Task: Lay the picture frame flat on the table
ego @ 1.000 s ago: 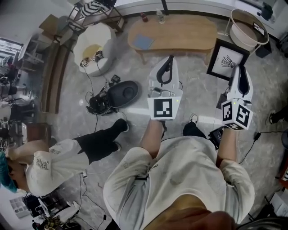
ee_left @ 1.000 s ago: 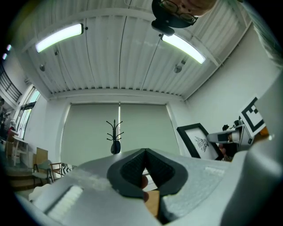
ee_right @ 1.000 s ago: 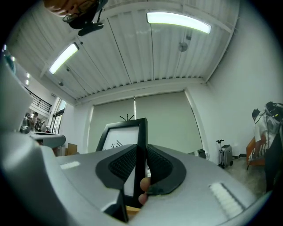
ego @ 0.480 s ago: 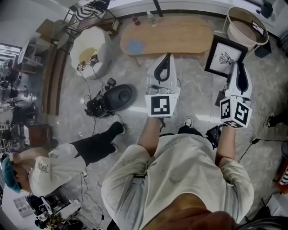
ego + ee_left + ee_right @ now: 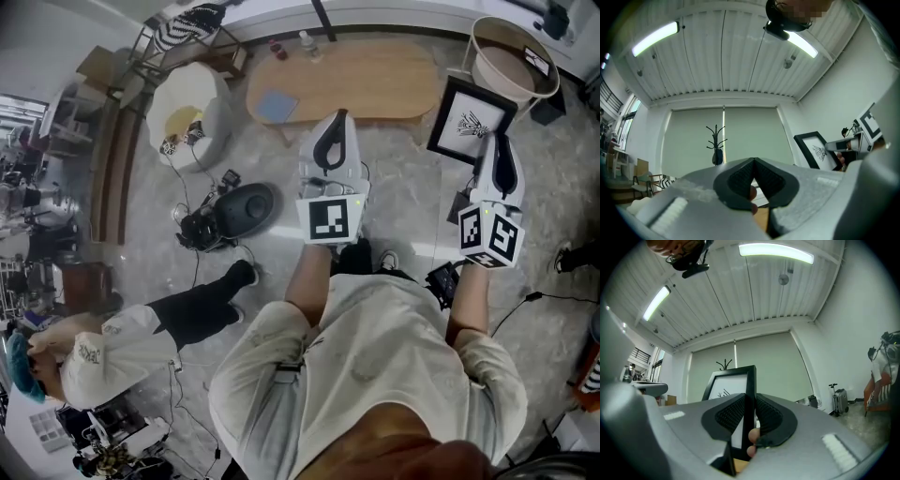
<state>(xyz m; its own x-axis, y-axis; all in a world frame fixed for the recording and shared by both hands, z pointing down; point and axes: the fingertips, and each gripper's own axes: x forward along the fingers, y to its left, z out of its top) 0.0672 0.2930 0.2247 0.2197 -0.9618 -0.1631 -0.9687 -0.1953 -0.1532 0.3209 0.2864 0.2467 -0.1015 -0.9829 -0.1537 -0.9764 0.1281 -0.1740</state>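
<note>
A black picture frame (image 5: 472,119) with a white mat and a small drawing hangs in the air right of the oval wooden table (image 5: 375,80). My right gripper (image 5: 495,142) is shut on its lower right edge. In the right gripper view the frame (image 5: 736,380) stands upright, its right edge pinched between the ribbed pads (image 5: 729,412). My left gripper (image 5: 337,117) hovers at the table's near edge, shut with nothing in it. In the left gripper view its jaws (image 5: 753,161) meet at the tip, and the frame (image 5: 815,150) shows at the right.
On the table lie a blue pad (image 5: 278,106) and small bottles (image 5: 305,39). A round white basket (image 5: 511,56) stands behind the frame. A white pouf (image 5: 192,112), a black round device with cables (image 5: 246,202) and a crouching person (image 5: 141,328) are at the left.
Both grippers have drifted slightly toward the table, the left one a little to the left. The right gripper still holds the frame upright.
</note>
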